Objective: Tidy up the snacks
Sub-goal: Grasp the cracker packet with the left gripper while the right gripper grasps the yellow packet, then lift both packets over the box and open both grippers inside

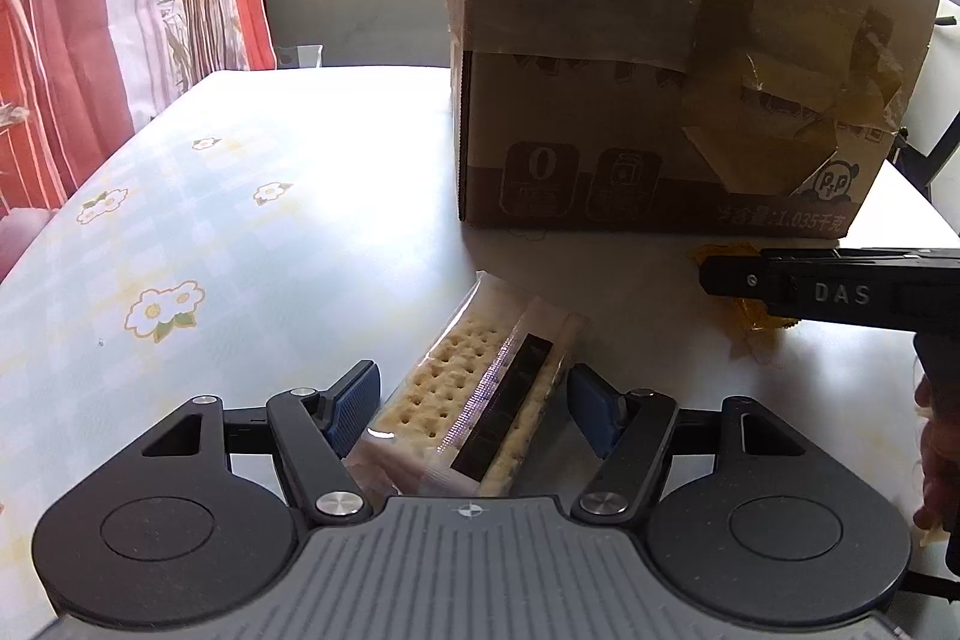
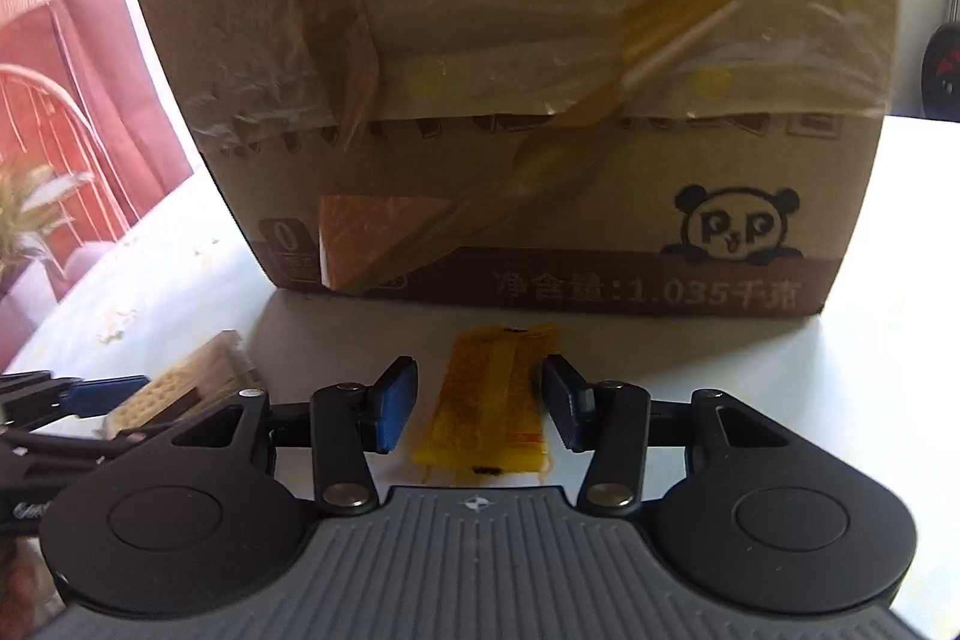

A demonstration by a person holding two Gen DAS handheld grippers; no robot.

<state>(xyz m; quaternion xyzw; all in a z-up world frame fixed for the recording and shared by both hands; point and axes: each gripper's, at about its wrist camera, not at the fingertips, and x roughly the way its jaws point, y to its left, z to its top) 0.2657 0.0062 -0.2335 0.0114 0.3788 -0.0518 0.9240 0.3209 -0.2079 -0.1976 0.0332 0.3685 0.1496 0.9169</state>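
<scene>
Straddling a clear-wrapped cracker pack (image 1: 474, 400), left gripper (image 1: 474, 403) jaws partly open, left pad touching the wrapper, grip uncertain. Flanking a yellow snack packet (image 2: 486, 406) lying on the table (image 1: 270, 220), right gripper (image 2: 477, 406) pads standing clear. Beyond, taped cardboard box (image 2: 540, 100) blocking the view, contents hidden.
</scene>
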